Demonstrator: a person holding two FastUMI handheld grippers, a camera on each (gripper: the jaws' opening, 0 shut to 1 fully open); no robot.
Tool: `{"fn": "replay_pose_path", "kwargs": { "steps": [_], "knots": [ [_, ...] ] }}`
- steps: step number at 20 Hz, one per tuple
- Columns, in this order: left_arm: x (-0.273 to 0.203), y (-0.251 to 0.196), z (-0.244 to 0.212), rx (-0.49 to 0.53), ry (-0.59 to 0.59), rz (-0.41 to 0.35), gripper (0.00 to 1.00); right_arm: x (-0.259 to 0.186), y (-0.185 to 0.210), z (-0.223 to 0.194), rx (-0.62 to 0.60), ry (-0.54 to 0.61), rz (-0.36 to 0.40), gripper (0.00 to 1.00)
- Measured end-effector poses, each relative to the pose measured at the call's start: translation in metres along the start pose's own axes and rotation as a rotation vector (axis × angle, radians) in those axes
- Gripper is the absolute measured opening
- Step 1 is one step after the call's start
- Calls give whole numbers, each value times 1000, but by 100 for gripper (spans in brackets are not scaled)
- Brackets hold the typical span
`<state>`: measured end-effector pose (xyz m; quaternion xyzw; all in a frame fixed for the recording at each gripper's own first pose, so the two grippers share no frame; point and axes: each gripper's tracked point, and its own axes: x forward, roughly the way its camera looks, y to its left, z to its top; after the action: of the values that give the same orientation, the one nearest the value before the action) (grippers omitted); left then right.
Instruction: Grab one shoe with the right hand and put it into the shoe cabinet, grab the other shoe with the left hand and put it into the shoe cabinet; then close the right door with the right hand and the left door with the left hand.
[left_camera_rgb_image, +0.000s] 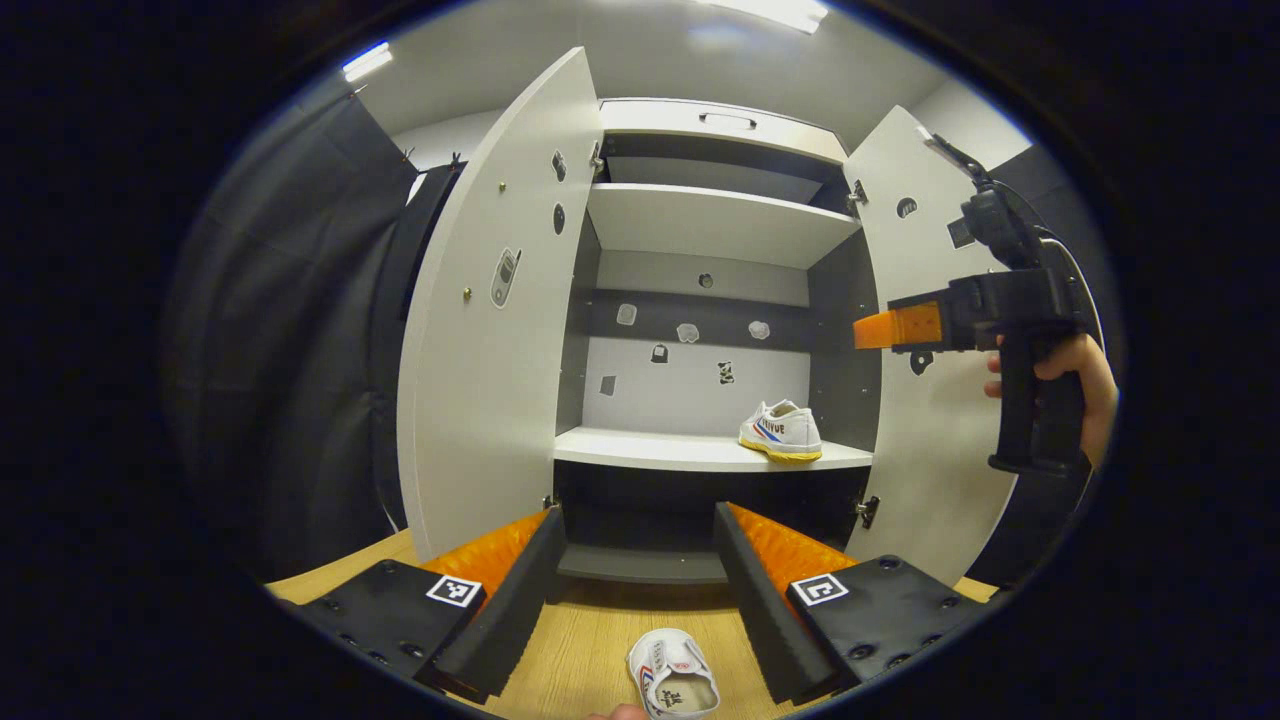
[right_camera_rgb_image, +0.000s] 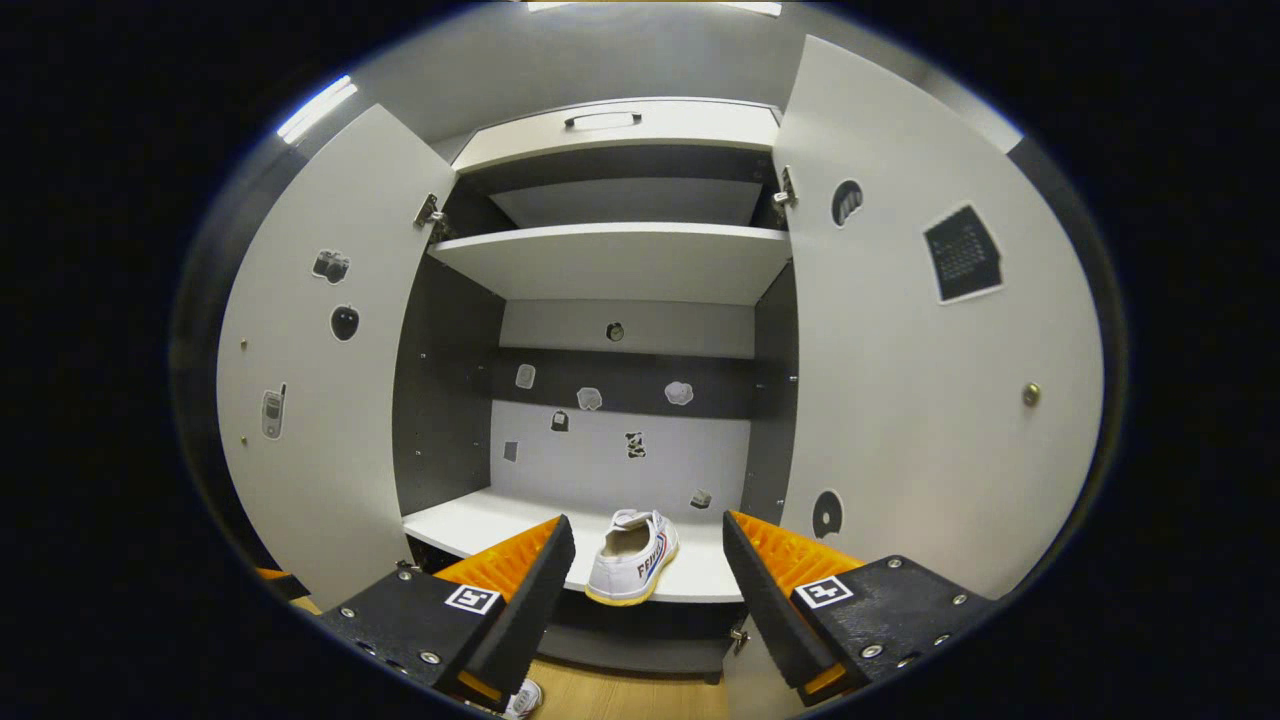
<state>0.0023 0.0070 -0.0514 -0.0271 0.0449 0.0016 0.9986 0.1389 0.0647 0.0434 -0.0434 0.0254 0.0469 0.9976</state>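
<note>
- White shoe (left_camera_rgb_image: 781, 431) already on the lower shelf (left_camera_rgb_image: 640, 450) of the shoe cabinet (left_camera_rgb_image: 720, 120), toward its right side, heel outward.
- Second shoe (left_camera_rgb_image: 673, 677) lying on the wooden floor (left_camera_rgb_image: 590, 640) below and just ahead of the left gripper (left_camera_rgb_image: 640, 575), long axis roughly along the fingers.
- Left gripper fingers spread apart, empty, nearer by far.
- Right gripper (right_camera_rgb_image: 648, 585) likewise apart, empty, facing the shelved shoe.
- Both doors open.

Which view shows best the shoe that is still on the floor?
The left gripper view: the shoe on the floor lies nearly whole on the wood between that gripper's fingers. In the right gripper view only its tip appears at the bottom edge.
</note>
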Motion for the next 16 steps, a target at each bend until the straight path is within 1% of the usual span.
{"fn": "replay_pose_path", "kwargs": {
  "steps": [2,5,9,12,15,16],
  "knots": [
    [0,-4,0,-4,1,-9,96,-23,-3,-14,45,-17,-3,91],
    [-1,-9,-7,-10,22,-23,96,-54,-18,-41,58,-40,-47,92],
    [-1,-8,-21,3,60,-21,96,-89,-34,-86,-5,-32,-95,92],
    [-2,-5,-36,4,106,-17,96,-110,-30,-109,-22,-4,-99,92],
    [0,1,-43,9,136,-8,96,-118,-32,-118,-51,-5,-106,92],
    [3,0,-45,7,148,-18,96,-119,-32,-118,-58,-10,-104,92]
  ]
}}
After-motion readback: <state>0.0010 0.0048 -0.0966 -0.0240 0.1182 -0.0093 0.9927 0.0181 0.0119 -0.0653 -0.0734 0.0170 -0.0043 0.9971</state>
